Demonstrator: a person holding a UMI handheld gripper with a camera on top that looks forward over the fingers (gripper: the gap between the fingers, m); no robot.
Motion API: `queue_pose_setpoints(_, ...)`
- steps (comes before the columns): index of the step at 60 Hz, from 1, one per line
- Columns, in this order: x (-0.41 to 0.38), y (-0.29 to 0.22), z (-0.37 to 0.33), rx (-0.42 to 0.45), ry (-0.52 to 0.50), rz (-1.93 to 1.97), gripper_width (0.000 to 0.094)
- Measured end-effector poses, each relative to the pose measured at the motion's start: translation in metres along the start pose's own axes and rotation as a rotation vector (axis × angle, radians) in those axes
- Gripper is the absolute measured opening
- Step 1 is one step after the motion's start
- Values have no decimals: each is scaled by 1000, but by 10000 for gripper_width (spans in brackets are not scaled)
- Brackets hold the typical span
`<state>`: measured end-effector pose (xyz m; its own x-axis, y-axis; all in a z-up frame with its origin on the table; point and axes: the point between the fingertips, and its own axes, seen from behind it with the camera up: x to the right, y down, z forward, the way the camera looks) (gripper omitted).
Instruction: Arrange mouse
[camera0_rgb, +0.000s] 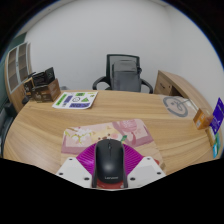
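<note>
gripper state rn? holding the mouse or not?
gripper: fingers sit either side of the black mouse with the pink pads against its sides; looks shut on it, above the wooden table.

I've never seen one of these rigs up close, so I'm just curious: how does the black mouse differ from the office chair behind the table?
The mouse sits between the fingers of the tool, low and rounded; the chair stands upright beyond the table, empty. The mouse looks solid and smooth, while the chair has a mesh-like back and armrests. The mouse rests on a purple-pink mat; the chair stands behind the table's far edge. Both are black.
</note>
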<state>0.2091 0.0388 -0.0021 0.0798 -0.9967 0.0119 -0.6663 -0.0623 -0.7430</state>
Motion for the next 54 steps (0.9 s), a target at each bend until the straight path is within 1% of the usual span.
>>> queue_pose_setpoints(4, 2, 13, 4, -9, 12, -11, 353)
queue_pose_setpoints(9, 4, 14, 3, 15, 24, -54, 362)
queue_pose_setpoints(15, 1, 14, 1, 18, 12, -68, 411)
queue_pose_setpoints(17, 0, 16, 1, 4, 1, -63, 554)
queue_pose_setpoints(18, -1, 17, -1, -3, -5, -59, 651)
queue_pose_setpoints(20, -5, 17, -6, -15, -25, -57, 881)
queue_pose_setpoints(22, -6, 13, -14, -11, -43, -59, 839)
queue_pose_setpoints(23, -6, 10, -19, -4, -46, -61, 838)
queue_pose_setpoints(27, 4, -4, -50, 32, -37, -78, 869)
queue_pose_setpoints(41, 62, -30, -211, 119, 4, -67, 867)
queue_pose_setpoints(47, 90, -23, -277, 137, 14, -30, 865)
queue_pose_setpoints(54, 124, -4, -339, 156, 57, -31, 866)
